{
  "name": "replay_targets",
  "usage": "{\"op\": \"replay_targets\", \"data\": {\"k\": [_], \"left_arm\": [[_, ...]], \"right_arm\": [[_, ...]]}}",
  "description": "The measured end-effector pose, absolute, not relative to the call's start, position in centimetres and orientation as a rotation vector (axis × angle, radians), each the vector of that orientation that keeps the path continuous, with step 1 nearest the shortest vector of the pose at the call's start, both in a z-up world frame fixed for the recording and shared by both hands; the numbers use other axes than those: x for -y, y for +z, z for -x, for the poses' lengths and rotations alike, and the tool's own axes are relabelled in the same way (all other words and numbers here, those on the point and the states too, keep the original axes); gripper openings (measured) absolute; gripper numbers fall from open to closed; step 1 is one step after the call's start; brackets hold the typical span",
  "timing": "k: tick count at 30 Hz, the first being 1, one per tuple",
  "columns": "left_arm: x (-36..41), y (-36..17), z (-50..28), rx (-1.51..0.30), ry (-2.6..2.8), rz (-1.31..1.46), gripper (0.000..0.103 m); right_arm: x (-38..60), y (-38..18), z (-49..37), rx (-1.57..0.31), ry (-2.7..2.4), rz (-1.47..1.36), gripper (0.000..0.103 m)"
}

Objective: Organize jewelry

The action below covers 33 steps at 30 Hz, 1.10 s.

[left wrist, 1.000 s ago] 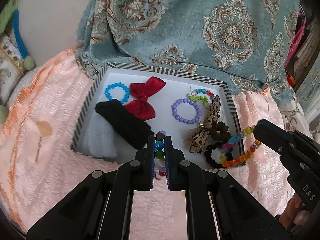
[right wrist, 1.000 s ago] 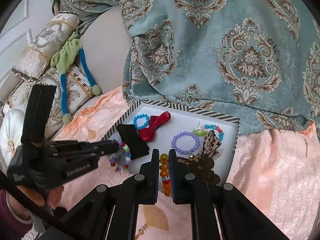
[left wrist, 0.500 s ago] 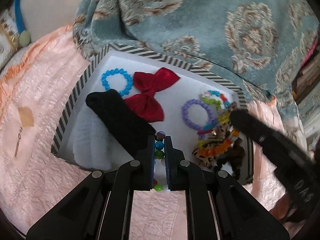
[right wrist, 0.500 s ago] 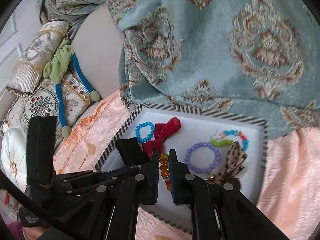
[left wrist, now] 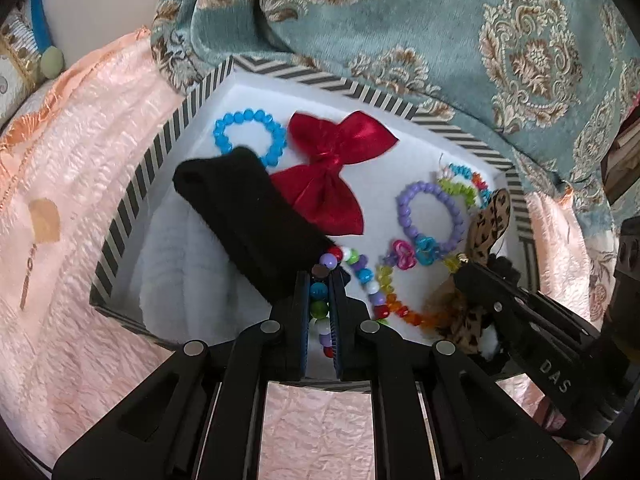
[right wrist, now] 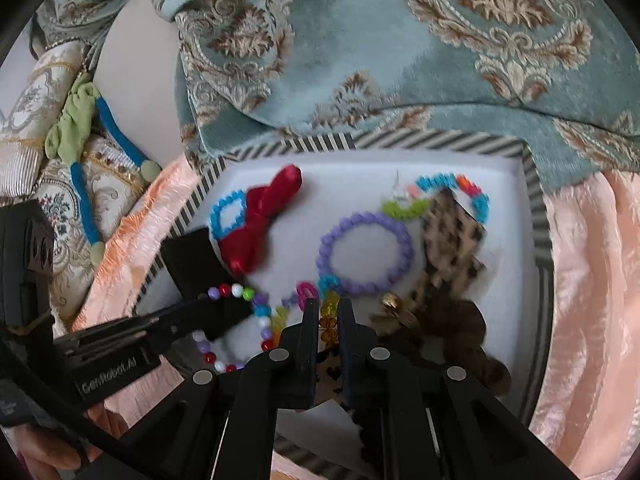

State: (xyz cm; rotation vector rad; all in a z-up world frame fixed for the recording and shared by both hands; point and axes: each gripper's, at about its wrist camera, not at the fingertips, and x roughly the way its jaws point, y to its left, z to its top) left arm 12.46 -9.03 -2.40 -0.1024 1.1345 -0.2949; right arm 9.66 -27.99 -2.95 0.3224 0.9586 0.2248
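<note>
Striped box (left wrist: 132, 196), white-lined, sits on the peach bedspread (left wrist: 72, 128), with the teal damask blanket (left wrist: 440, 32) draped over its 12 o'clock edge.

Change vs 1.0 s ago: both grippers were short of the box's 6 o'clock rim, bracelets hanging over the bedspread. Now both tips are inside the box, over the lining.

Already in the box: black band (left wrist: 248, 216) at 9 o'clock, red bow (left wrist: 328, 172) toward 11, blue bead ring (left wrist: 248, 136) at 11, purple bead ring (left wrist: 432, 212) at 2, leopard scrunchie (left wrist: 486, 224) at 3.

Left gripper (left wrist: 320, 292): clenched on the mixed-colour bead bracelet (left wrist: 362, 272). Its free loop trails toward 3 o'clock and looks to rest on the lining by the black band's near end.

Right gripper (right wrist: 329, 312): clenched on the amber-and-rainbow bracelet (right wrist: 329, 310). Loop ends by the purple ring's 6 o'clock side; contact with the lining I cannot tell.

Judgement: both bracelets are positioned for drop-off. Remaining step is to part the jaws and withdraw. The 2 loops lie close together at centre, so tangling on release is the risk.
</note>
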Motion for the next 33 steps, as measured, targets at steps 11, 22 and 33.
{"op": "replay_targets", "data": {"k": [11, 22, 33], "left_arm": [[8.9, -2.1, -11.2, -1.109, -0.293, 0.062, 0.047], [8.6, -1.1, -9.8, -1.065, -0.238, 0.019, 0.048], [8.1, 1.8, -7.4, -0.986, -0.188, 0.006, 0.048]], "right_arm": [[29.1, -3.8, -8.3, -0.996, 0.210, -0.338, 0.015], [28.7, -1.2, -5.6, -0.930, 0.169, -0.266, 0.041], [28.0, 1.6, -2.5, -0.833, 0.077, -0.184, 0.042]]}}
